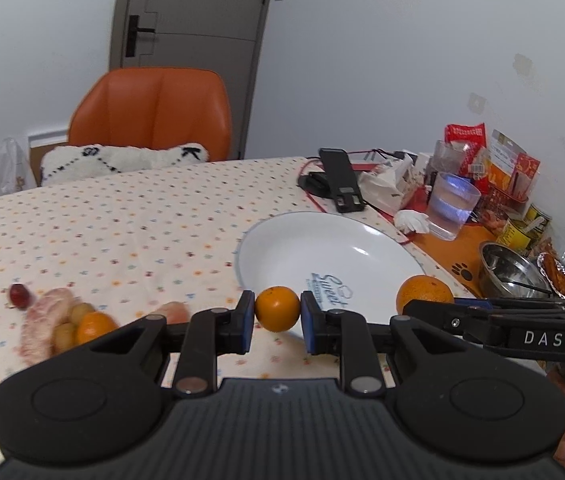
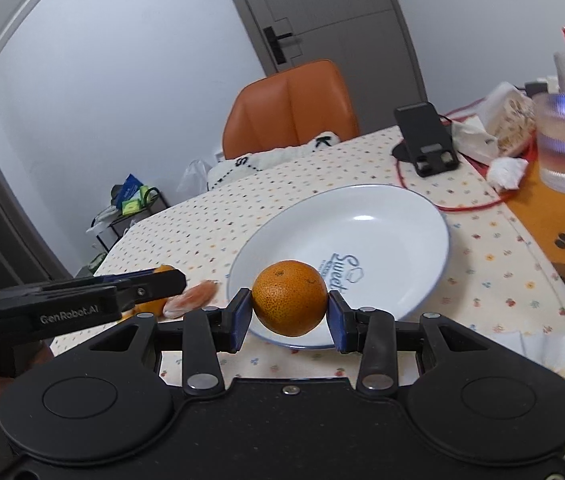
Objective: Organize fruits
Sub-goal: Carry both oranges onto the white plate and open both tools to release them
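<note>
Floral-cloth table [image 1: 122, 216], white plate [image 1: 282, 240], glass [image 1: 452, 204]

Orange chair [image 1: 150, 114], phone stand [image 1: 342, 184], tumbler [image 1: 452, 204].

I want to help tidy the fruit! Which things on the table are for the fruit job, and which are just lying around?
For the fruit job:
- small orange in the left gripper
- bigger orange in the right gripper
- white plate
- loose fruit pile
- red fruit

Just lying about:
- phone stand
- glass of water
- steel bowl
- snack packets
- crumpled tissue
</note>
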A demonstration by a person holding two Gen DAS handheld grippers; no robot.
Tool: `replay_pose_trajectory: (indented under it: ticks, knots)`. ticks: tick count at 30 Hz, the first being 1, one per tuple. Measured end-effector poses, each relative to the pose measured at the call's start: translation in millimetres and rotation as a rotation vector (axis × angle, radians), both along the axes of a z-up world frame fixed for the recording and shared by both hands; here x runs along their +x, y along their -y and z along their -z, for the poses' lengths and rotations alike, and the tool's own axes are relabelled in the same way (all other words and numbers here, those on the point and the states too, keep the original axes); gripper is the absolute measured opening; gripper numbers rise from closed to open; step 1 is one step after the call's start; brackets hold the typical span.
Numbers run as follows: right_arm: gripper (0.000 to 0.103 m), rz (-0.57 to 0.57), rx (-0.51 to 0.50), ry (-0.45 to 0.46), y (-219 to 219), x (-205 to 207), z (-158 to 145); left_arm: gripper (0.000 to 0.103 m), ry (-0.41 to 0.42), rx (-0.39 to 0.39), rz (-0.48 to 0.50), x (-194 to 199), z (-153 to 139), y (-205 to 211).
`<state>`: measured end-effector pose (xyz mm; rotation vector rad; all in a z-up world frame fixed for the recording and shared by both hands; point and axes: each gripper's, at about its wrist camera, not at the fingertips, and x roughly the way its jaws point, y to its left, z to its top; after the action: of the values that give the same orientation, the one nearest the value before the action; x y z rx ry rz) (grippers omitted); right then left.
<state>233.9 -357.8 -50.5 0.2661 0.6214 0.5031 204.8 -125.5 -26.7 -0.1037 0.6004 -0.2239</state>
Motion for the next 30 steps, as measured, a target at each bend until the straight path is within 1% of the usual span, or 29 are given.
replay_pose_trajectory:
  ticks: [9, 11, 14, 20, 26, 30]
  knots:
    - [0.038, 0.038, -0.037, -0.019, 10, 12, 9, 0.023, -0.034, -0.018, 0.033, 28, 13, 18]
    - [0.038, 0.045, -0.036, -0.028, 12, 16, 11, 0.023, -0.047, -0.013, 0.041, 34, 18, 22]
    - [0.038, 0.042, -0.005, -0.043, 16, 21, 13, 0.023, -0.065, -0.011, 0.053, 42, 25, 28]
    - [0.039, 0.06, -0.031, -0.054, 19, 27, 19, 0.023, -0.097, -0.015, 0.073, 56, 37, 37]
    - [0.039, 0.053, -0.042, -0.053, 18, 30, 19, 0.023, -0.122, -0.005, 0.075, 62, 42, 42]
    - [0.042, 0.048, -0.049, -0.056, 15, 30, 19, 0.026, -0.114, 0.013, 0.055, 60, 38, 38]
